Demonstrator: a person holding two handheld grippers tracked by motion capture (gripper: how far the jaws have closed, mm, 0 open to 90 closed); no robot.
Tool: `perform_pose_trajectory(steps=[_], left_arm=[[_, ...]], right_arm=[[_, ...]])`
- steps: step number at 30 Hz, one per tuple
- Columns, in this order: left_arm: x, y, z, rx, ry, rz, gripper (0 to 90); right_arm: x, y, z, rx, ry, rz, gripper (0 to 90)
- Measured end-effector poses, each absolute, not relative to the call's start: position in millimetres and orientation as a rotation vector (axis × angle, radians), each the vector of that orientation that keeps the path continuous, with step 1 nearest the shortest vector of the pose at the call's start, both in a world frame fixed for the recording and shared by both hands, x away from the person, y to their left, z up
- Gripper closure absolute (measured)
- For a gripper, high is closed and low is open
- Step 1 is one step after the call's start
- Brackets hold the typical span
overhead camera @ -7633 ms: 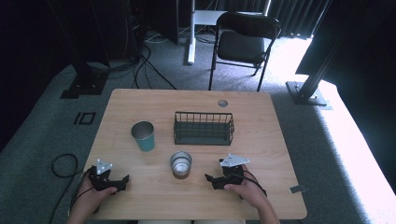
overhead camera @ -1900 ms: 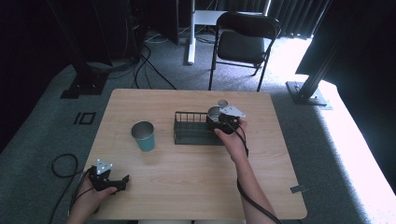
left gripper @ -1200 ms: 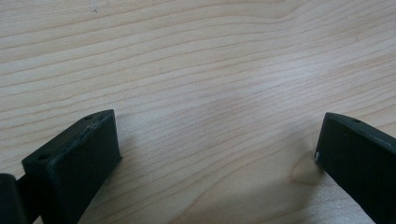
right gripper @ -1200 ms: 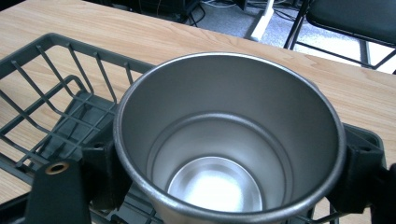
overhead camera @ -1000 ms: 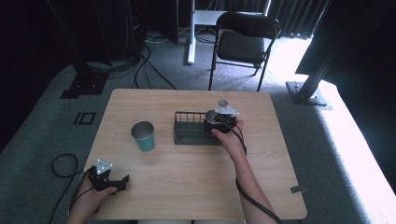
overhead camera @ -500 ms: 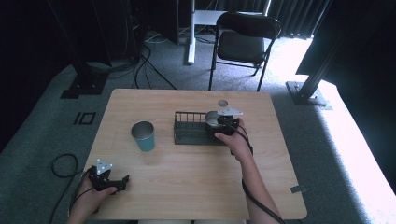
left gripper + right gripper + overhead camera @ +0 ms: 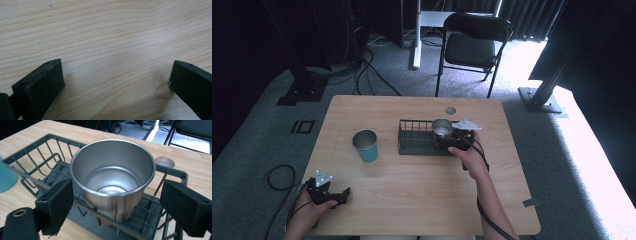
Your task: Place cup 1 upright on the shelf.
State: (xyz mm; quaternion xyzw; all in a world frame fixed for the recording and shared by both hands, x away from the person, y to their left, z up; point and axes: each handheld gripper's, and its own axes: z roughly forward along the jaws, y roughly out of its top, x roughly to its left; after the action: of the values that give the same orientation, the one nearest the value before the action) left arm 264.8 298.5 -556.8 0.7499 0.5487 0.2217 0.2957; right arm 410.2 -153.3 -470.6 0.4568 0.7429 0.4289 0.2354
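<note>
A: Table (image 7: pixel 412 200) first, what's seen rel. to the grippers?

B: Light wood top; right gripper (image 7: pixel 451 140) is held at the far middle, left gripper (image 7: pixel 343 193) is rested on the near left edge, well apart.

A: Next down, the wire basket (image 7: pixel 412 142)?

B: Dark wire, seen directly ahead of the right gripper & under it (image 7: pixel 32 157). Its near rail is crossed between the jaws in the right gripper view.

A: And the cups?

B: Teal cup (image 7: pixel 364 145) is found beyond the basket's far end from the right gripper, upright. Steel cup (image 7: pixel 112 175) is set upright inside the basket, at the end nearest the right gripper, between its jaws but not touched.

A: Jaw state?

B: Right gripper (image 7: pixel 117 205): spread wide, gap seen on both sides of the steel cup. Left gripper (image 7: pixel 115 82): also wide, nothing held, bare wood btw. the jaws.
</note>
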Motion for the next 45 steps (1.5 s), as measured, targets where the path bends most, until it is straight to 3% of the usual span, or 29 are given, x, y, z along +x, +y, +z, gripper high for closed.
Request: perform_pose_trajectory(steps=[24,45], left_arm=[[264.8,298.5,-556.8,1.994,1.46,0.59,0.4],[264.9,298.6,-556.9,1.994,1.459,0.591,0.4]], right_arm=[[372.3,-182.4,-468.5,1.187,2.036,1.246,11.5],[345.6,-235.0,-506.0,1.265,2.002,1.16,11.7]])
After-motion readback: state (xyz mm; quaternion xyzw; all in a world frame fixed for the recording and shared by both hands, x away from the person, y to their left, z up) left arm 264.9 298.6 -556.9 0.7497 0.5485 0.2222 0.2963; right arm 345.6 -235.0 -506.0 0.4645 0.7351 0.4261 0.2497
